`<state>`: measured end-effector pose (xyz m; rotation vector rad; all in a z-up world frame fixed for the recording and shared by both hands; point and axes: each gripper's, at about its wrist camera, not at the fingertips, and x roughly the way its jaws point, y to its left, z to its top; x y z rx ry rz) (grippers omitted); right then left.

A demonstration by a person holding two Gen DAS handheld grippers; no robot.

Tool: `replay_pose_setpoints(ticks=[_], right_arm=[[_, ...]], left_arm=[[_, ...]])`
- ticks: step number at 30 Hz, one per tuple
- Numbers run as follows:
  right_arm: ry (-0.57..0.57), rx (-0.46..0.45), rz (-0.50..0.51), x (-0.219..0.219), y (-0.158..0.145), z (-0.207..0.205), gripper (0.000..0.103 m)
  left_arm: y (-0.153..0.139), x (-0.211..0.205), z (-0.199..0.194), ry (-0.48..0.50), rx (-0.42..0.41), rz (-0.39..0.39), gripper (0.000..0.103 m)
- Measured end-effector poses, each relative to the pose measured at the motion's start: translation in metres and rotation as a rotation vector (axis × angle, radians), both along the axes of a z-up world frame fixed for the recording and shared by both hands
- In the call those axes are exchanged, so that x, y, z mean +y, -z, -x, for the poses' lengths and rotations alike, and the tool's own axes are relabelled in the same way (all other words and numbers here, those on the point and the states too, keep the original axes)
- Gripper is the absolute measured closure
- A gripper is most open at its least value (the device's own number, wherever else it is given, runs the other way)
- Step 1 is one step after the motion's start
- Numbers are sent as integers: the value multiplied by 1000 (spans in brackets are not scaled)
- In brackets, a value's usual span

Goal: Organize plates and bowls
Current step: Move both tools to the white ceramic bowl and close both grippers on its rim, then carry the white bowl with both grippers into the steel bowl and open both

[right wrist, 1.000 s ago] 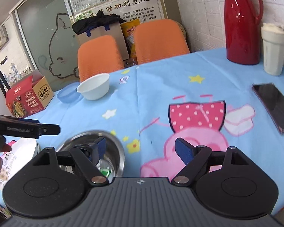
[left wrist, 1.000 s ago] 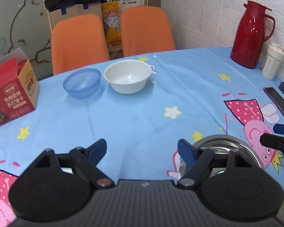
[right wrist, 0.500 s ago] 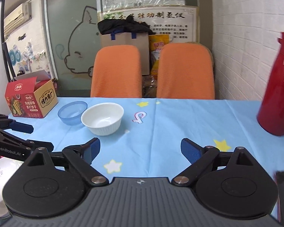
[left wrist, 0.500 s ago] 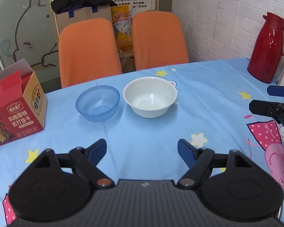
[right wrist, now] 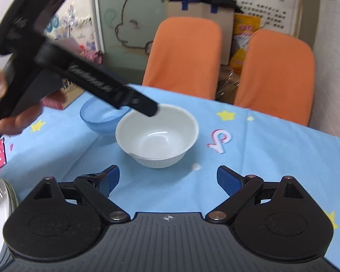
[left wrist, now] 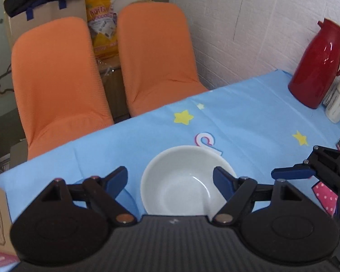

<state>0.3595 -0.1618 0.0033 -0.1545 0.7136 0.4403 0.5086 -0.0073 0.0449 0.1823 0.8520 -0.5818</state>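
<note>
A: Bowls first, please. Where are they, and what has changed?

B: White bowl point(left wrist: 181, 181) sits upright on the blue worktop point(left wrist: 249, 122), near its far edge in front of two orange chairs point(left wrist: 156, 54). Blue bowl point(right wrist: 97, 117) stands just beside the white bowl, on its left, apart from it as far as I can tell. A second ago both bowls lay well beyond the left hand-held gripper point(left wrist: 170, 179). Now the white bowl fills the space between and below its blue fingertips point(left wrist: 116, 179).

A: Is that hand-held gripper grasping the white bowl?

B: No. Its jaws stand released, spread wider than the near part of the rim, with nothing pressed between them. From the right wrist view its tip hangs above the white bowl's left rim.

A: And the right one?

B: The right hand-held gripper point(right wrist: 167, 179) is also released and empty, with the white bowl ahead of it. Earlier it was over a steel basin, well short of the white bowl. Only the basin's edge point(right wrist: 2, 190) shows now, at lower left.

A: What does that mean for the task?

B: My judgement: both have closed in on the white bowl, so picking it up, perhaps to nest it with the blue bowl, looks like the step in hand. Nothing is lifted yet.
</note>
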Motion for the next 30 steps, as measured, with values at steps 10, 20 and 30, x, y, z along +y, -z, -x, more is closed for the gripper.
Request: replay_pose_setpoints(ticks=[10,20,30], right_arm=[[-40,86,24,20,24,-40,0],[-13,94,-56,22,29,-45,0],[32,30,-58,14,9,-26,0]], left_arm=[[33,-25,-36,126,68,-110,24],[43,-31,-25,148,71,-129,46],[27,-32,-9,123,51,-86,47]])
